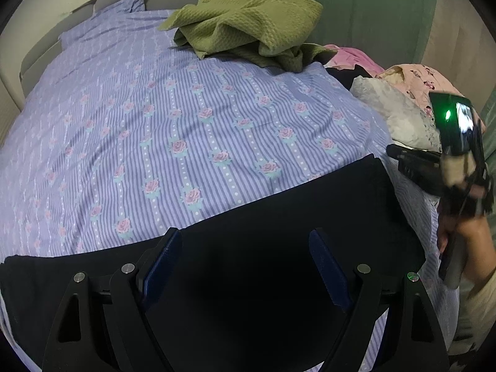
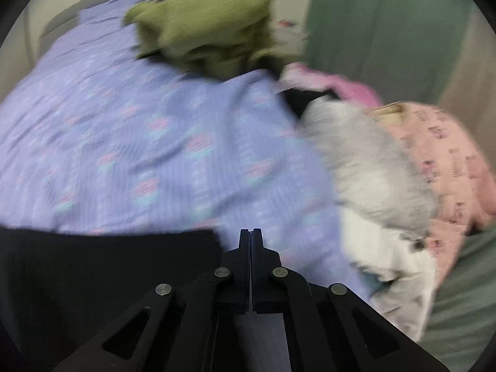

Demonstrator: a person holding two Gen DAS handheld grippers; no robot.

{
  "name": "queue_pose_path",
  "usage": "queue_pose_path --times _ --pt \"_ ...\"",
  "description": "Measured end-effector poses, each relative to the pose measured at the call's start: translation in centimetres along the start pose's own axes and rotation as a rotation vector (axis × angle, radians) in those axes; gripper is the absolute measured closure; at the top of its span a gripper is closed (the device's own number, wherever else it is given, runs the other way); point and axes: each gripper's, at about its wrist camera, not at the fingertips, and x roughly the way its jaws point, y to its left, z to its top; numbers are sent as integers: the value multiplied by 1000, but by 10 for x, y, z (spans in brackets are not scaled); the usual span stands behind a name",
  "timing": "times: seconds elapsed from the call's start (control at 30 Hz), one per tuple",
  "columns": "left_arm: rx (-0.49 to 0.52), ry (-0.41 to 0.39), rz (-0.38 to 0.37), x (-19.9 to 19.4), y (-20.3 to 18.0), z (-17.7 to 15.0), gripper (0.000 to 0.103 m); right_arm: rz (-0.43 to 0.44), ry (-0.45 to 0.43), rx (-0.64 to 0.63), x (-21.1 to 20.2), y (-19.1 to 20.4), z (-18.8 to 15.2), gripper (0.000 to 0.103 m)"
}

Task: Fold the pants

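Fingers of the left gripper (image 1: 245, 266) are spread wide, released, over black pants (image 1: 279, 217) laid directly beneath. Right gripper (image 2: 250, 241) is seen clenched, nothing visibly between, pants at its left. Beyond lie striped bedsheet (image 1: 155, 108) and green blanket (image 1: 248, 18).

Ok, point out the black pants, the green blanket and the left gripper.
black pants (image 1: 279, 204), left wrist view, flat upper panel.
green blanket (image 1: 248, 18), left wrist view, top of the heap.
left gripper (image 1: 245, 266), left wrist view, midway between fingertips.
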Motion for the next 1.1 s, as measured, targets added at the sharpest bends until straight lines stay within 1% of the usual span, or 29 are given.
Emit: queue_pose_path --times 0.03,0.07,0.1,0.13,0.17,0.2,0.23,0.27,0.37,0.43,0.53,0.6,0.67,0.87,1.1 --pt "-6 1 -1 0 0 0 19 56 32 53 4 -11 3 103" --pt "-15 -1 2 -1 1 1 19 66 45 79 4 -19 5 103" --pt "-19 -3 1 -1 1 0 19 68 46 86 1 -23 5 98" --pt "-22 -3 -5 -2 2 0 19 79 51 91 -3 -26 4 79" --pt "-23 0 -7 -1 1 1 19 118 56 92 -9 -29 1 63" --pt "-22 3 -9 -1 1 0 19 143 46 91 -15 -28 -3 38" --pt "-20 6 -13 -1 0 0 19 160 39 84 -18 -28 -7 35" --pt "-13 10 -16 -1 -2 0 19 189 40 64 -21 -25 -11 35" --pt "0 15 -18 -1 -6 -3 19 257 81 17 -18 -16 -25 35" --pt "12 24 -22 0 -9 -6 19 288 114 -9 -11 -12 -36 35" --pt "29 35 -14 2 -15 -11 19 335 170 -17 0 -11 -48 35" --pt "34 43 -16 4 -18 -13 19 333 198 -19 9 -15 -54 35" --pt "36 45 -19 5 -21 -14 19 344 206 -22 14 -16 -56 35" --pt "54 43 -17 6 -24 -15 19 310 199 -95 17 -6 -58 35" --pt "32 44 -11 7 -20 -14 19 309 201 -118 22 2 -55 35"
